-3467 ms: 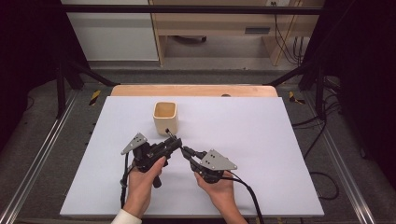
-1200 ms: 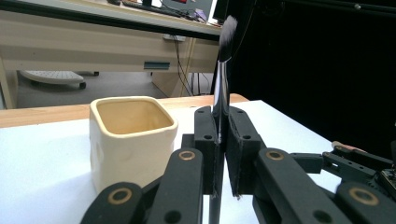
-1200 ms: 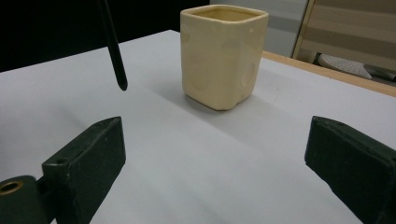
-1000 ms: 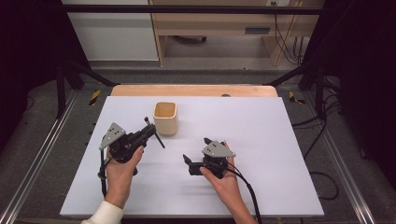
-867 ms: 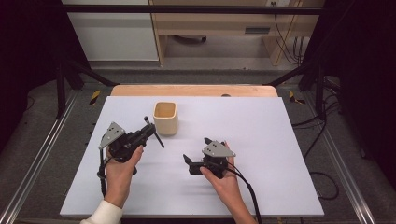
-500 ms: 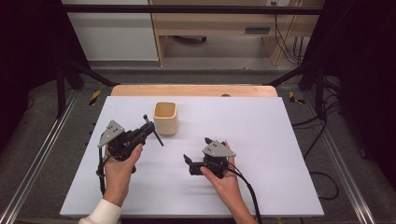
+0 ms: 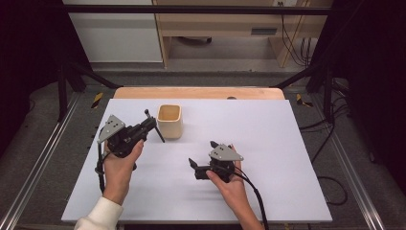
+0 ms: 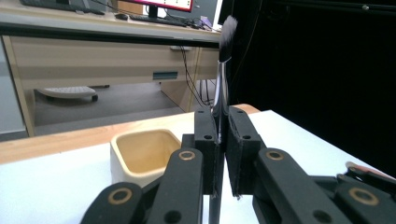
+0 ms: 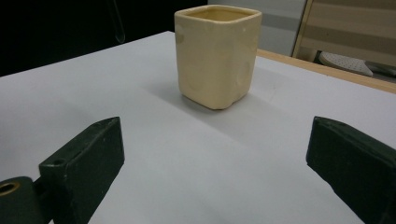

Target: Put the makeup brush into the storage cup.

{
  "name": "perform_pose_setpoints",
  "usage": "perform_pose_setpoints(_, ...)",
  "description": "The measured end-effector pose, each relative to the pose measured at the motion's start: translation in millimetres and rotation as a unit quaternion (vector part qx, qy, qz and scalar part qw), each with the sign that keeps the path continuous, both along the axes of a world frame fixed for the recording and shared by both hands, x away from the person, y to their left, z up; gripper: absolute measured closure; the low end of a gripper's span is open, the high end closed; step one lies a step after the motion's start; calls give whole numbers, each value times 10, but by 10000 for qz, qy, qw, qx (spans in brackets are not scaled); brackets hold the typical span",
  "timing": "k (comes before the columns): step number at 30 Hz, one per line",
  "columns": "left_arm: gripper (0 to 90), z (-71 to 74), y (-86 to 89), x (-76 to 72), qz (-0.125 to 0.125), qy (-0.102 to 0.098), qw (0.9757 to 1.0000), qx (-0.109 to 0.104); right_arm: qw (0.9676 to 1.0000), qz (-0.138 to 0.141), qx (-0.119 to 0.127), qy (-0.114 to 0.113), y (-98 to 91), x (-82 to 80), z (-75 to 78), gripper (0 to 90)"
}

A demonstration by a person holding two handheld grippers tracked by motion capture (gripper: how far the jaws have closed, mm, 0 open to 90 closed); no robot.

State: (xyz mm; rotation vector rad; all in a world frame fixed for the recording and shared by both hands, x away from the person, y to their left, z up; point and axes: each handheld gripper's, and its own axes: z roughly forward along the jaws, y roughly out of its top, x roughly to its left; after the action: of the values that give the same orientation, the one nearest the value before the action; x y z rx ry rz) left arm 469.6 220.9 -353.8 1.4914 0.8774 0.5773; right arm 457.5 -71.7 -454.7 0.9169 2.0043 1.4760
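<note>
Brush lifted beside the cup, ready to drop in

Since a second ago the left gripper (image 7: 149, 125), jaws clamped on a brush (image 8: 222, 79), has edged up at centre left of the high view, just left of the cup (image 7: 169, 121); insertion looks next. In the left gripper view the brush's long axis stands upright, bristles topmost. The right gripper (image 7: 203, 158) rests wide open, lower centre.

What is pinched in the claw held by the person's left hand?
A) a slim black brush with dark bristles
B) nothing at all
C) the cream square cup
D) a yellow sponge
A: the left claw is shut on a slim black brush with dark bristles, its bristle end up, while the cream square cup stands free on the white table beside it.
</note>
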Motion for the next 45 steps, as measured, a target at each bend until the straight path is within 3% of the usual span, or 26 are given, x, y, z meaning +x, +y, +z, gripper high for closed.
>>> perform_pose_setpoints(14,840,346,-34,196,139,-180,9996,175,10000,-33,70,-50,-84,16,44,46)
perform_pose_setpoints(30,841,559,-52,554,220,-343,9975,571,10000,-81,5,-36,-178,31,63,62)
perform_pose_setpoints(39,841,633,-80,661,311,-415,9963,690,9998,-198,-84,-54,-467,-38,46,71)
perform_pose_setpoints(45,840,680,-107,703,375,-434,9964,617,9993,-346,-73,-158,-701,-83,57,75)
